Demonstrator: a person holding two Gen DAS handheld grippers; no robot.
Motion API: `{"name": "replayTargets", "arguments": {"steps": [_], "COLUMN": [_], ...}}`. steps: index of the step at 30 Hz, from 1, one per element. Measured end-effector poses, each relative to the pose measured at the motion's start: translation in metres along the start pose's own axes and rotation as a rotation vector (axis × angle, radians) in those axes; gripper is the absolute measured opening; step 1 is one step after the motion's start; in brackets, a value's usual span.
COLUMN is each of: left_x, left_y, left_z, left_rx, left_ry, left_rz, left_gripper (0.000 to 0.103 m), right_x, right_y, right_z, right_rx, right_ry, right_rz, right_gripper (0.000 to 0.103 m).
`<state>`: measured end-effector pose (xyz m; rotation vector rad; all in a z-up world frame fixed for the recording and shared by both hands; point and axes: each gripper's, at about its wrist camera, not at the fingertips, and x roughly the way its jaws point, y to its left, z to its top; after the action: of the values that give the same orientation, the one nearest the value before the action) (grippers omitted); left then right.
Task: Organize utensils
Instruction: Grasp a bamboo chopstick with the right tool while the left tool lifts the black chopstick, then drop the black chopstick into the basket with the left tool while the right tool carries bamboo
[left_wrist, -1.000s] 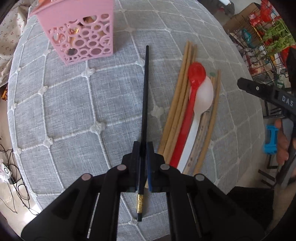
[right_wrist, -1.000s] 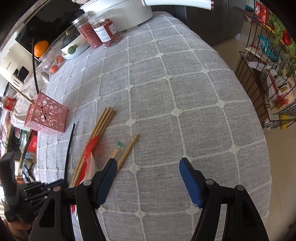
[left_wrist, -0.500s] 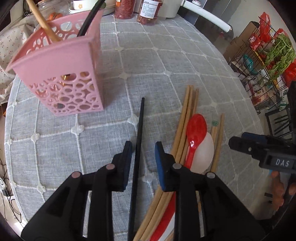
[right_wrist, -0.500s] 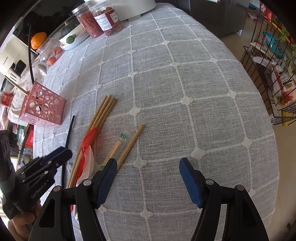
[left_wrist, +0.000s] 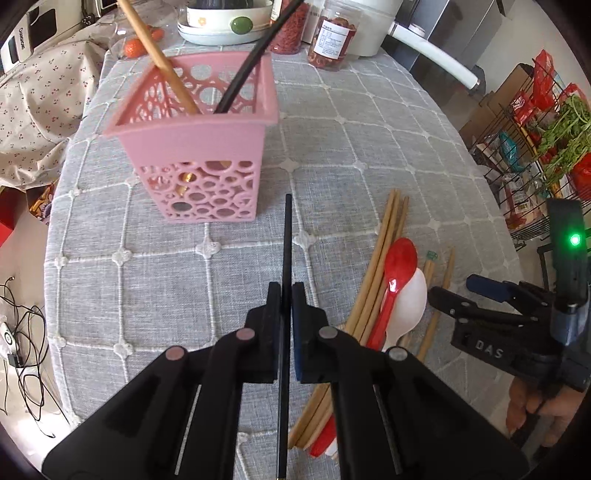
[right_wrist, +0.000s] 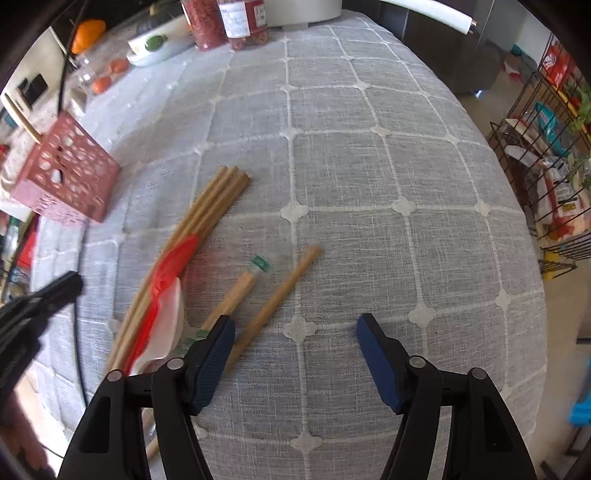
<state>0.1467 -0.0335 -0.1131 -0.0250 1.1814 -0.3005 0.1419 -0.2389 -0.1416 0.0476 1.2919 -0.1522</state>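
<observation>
My left gripper (left_wrist: 283, 295) is shut on a black chopstick (left_wrist: 286, 236) whose tip points toward the pink perforated holder (left_wrist: 199, 147). The holder has a wooden chopstick (left_wrist: 155, 51) and another black chopstick (left_wrist: 255, 55) in it. Right of the gripper lie wooden chopsticks (left_wrist: 384, 254), a red spoon (left_wrist: 397, 269) and a white spoon (left_wrist: 410, 306). My right gripper (right_wrist: 295, 332) is open and empty above the cloth, next to two loose wooden chopsticks (right_wrist: 284, 291). The bundle (right_wrist: 207, 206), red spoon (right_wrist: 166, 273) and holder (right_wrist: 66, 177) lie to its left.
The table has a grey checked cloth (left_wrist: 369, 140). Jars (left_wrist: 332, 37), a bowl (left_wrist: 221, 26) and a white appliance stand at the far edge. A wire rack with groceries (left_wrist: 535, 129) stands off the table's right side. Cables (left_wrist: 22, 332) lie on the floor at left.
My left gripper opened half a second ago and has shut on the black chopstick again, now tilted up facing the holder. My right gripper moved closer to the loose wooden chopsticks.
</observation>
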Motion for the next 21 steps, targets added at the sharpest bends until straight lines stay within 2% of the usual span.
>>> {"name": "replayTargets", "arguments": {"steps": [2, 5, 6, 10, 15, 21], "left_x": [-0.011, -0.024, -0.028, -0.040, -0.057, -0.085], "left_y": [0.004, 0.009, 0.011, 0.022, 0.031, 0.044], "left_z": [-0.001, -0.005, -0.006, -0.009, -0.011, -0.014], "left_rx": [-0.003, -0.009, -0.012, -0.040, -0.065, -0.080], "left_ry": [-0.017, -0.041, -0.046, -0.068, -0.110, -0.186], "left_rz": [-0.011, -0.022, -0.027, -0.047, -0.061, -0.062], "left_gripper": [0.006, 0.006, 0.006, 0.006, 0.006, 0.006], "right_x": [0.000, -0.003, -0.004, -0.006, -0.007, -0.032], "right_y": [0.005, 0.004, 0.003, -0.008, -0.032, -0.040], "right_z": [-0.002, -0.001, -0.001, -0.001, 0.003, 0.006], "right_rx": [-0.008, -0.011, -0.012, 0.022, 0.087, 0.112], "right_ry": [0.001, 0.010, 0.011, 0.009, -0.010, -0.087], "right_rz": [-0.012, -0.003, 0.002, 0.054, 0.167, 0.239], "right_gripper": [0.058, 0.038, 0.028, 0.006, 0.006, 0.006]}}
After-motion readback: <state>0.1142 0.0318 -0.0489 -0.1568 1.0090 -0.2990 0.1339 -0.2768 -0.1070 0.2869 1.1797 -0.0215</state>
